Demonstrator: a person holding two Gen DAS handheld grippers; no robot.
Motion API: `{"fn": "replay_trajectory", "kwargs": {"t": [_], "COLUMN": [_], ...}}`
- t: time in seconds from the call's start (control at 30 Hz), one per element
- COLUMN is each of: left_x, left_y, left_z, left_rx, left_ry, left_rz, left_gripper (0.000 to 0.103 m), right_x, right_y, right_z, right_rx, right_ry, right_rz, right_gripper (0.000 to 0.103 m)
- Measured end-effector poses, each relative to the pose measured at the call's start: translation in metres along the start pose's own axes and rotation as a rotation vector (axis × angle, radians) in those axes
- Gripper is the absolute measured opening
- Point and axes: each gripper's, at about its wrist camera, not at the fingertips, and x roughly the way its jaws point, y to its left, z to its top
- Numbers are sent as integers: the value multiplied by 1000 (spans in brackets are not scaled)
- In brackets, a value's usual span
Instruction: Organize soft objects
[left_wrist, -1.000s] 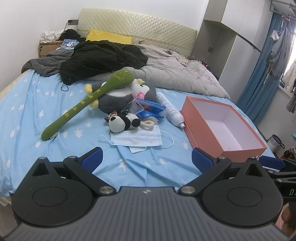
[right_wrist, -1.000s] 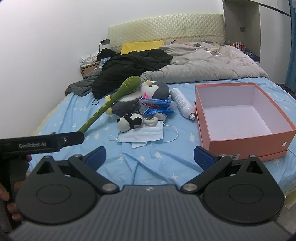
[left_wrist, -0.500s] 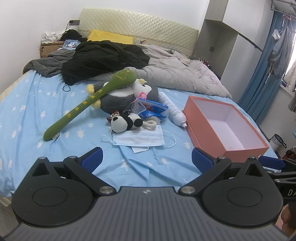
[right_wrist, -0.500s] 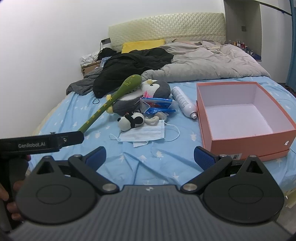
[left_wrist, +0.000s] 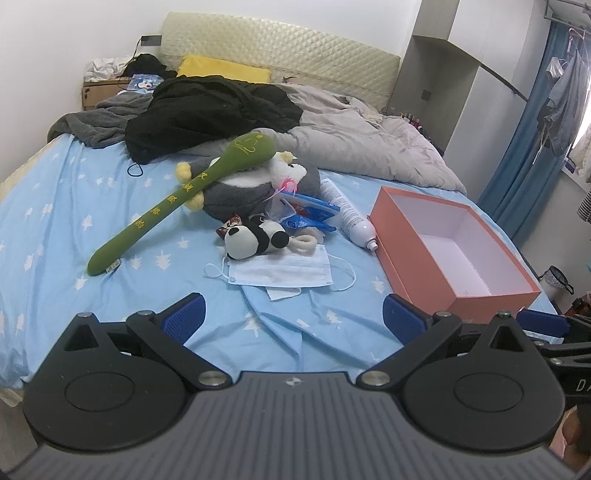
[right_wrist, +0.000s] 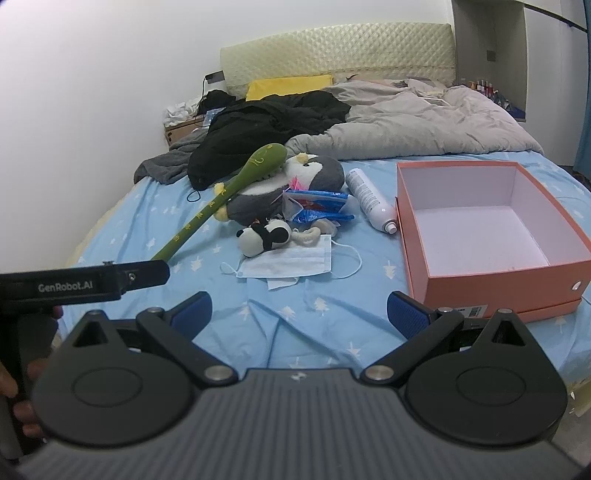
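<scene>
Both grippers (left_wrist: 293, 314) (right_wrist: 299, 310) wide apart, empty.

Soft, even daylight — brighter toward the right-hand window, shadows faint — with fisheye bending and dark vignetted corners.

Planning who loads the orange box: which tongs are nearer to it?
Right. The right tongs have a fingertip just short of the orange box's front wall; the left tongs sit further left, facing the face mask.

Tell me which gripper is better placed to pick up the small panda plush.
Left, marginally. The left gripper is open and faces the small black-and-white panda plush almost head-on; the right gripper, also open, sees it offset left, nearer the open orange cardboard box.
</scene>
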Motion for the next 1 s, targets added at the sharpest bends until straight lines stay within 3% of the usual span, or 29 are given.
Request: {"fn": "replay_trajectory", "kwargs": {"t": [0.53, 1.0], "left_x": [12, 77], "left_y": [9, 27], "left_z": [-4, 5], "left_rx": [-18, -52], "left_ry": [5, 6], "left_rz": [0, 18], "left_gripper": [103, 103], "right_x": [14, 69], "right_y": [-2, -20], "right_z": [-4, -6], "right_rx": [-3, -2], "right_ry": [13, 71], "right_rz": [15, -22], "right_gripper": [103, 103]}}
